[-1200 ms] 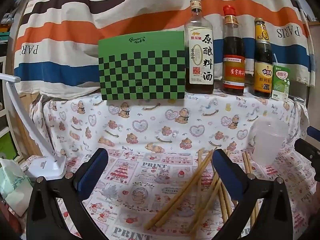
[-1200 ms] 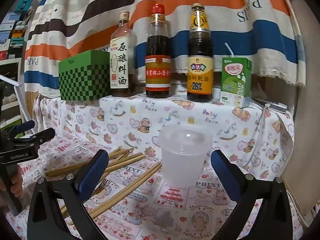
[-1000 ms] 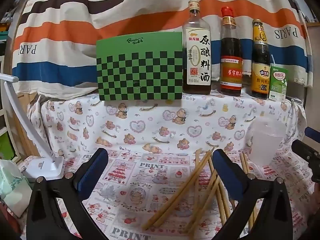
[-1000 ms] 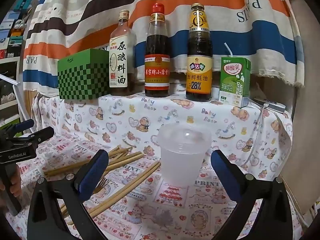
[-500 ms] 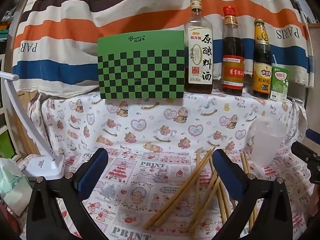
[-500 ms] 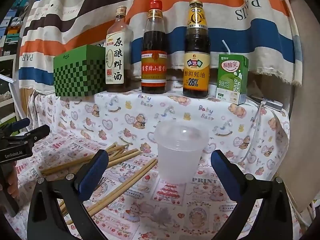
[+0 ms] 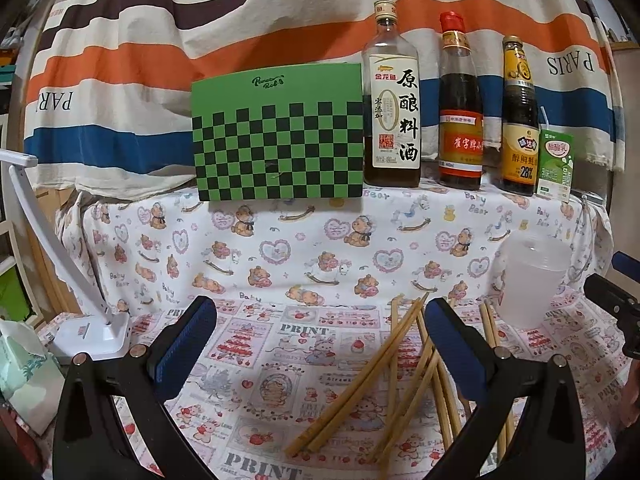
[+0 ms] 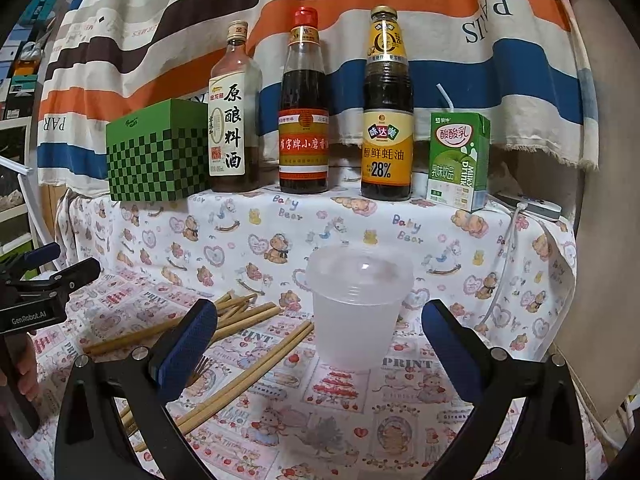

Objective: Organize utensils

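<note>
Chopsticks (image 8: 224,336) lie scattered on the tabletop (image 8: 360,420), left of the plastic cup (image 8: 356,304). Three bottles (image 8: 304,112) stand along its back edge.

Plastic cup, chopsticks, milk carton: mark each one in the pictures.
Plastic cup (image 8: 356,320): right wrist view, front wall.
Chopsticks (image 7: 360,376): left wrist view, mid-shaft of the long leaning pair.
Milk carton (image 8: 456,160): right wrist view, front face.
</note>
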A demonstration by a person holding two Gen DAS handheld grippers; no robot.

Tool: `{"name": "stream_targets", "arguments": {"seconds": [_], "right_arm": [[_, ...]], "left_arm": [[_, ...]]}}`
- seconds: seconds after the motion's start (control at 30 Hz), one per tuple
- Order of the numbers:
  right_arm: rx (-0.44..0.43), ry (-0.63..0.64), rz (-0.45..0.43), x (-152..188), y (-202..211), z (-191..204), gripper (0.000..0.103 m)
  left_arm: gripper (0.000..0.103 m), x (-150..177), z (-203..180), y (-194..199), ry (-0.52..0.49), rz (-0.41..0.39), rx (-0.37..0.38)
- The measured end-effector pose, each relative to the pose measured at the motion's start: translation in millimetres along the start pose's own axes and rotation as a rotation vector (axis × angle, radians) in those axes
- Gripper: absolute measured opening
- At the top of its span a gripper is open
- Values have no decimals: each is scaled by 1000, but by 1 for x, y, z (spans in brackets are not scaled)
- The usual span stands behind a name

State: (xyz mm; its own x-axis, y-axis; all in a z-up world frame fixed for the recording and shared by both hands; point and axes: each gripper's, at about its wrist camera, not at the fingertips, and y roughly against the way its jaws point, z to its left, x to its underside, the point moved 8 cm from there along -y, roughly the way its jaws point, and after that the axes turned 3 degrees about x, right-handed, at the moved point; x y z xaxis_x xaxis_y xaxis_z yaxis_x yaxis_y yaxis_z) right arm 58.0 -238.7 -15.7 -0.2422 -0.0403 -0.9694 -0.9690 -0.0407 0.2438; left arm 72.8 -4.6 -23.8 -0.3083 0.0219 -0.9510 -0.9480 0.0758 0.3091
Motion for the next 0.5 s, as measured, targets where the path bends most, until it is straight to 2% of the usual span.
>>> {"name": "stream_targets", "arguments": {"seconds": [0.5], "right_arm": [[1, 6, 3, 0, -1, 1, 103]], "left_arm": [[103, 1, 4, 0, 10, 2, 2]]}}
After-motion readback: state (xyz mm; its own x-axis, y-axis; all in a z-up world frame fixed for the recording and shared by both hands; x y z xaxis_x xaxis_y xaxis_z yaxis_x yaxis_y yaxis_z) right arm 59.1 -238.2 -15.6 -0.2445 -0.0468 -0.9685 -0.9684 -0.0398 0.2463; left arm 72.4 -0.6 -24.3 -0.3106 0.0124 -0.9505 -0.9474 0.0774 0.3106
